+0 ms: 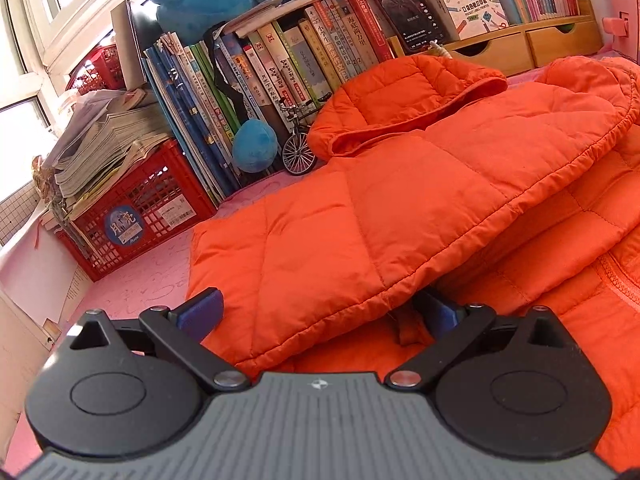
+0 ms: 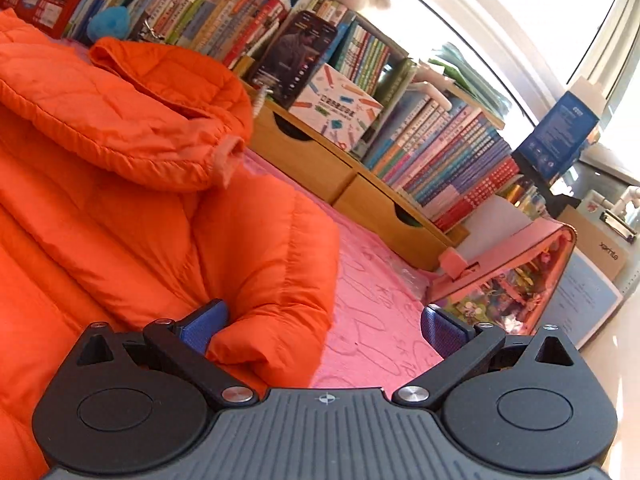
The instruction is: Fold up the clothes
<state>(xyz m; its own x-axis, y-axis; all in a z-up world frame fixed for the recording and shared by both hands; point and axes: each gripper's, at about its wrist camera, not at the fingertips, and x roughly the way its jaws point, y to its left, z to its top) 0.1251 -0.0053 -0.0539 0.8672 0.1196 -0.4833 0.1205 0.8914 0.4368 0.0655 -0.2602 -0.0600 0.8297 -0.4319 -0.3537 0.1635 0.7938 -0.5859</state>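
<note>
An orange quilted hooded jacket lies spread on a pink patterned table mat, its hood pointing toward a row of upright books. The left gripper has its blue-padded jaws spread wide on either side of a folded-over edge of the jacket, the fabric lying between them unpinched. The right gripper is likewise wide open at the jacket's puffy sleeve, whose cuff end sits beside its left pad, with bare mat between the pads. A red plastic crate stands well apart at the left.
</note>
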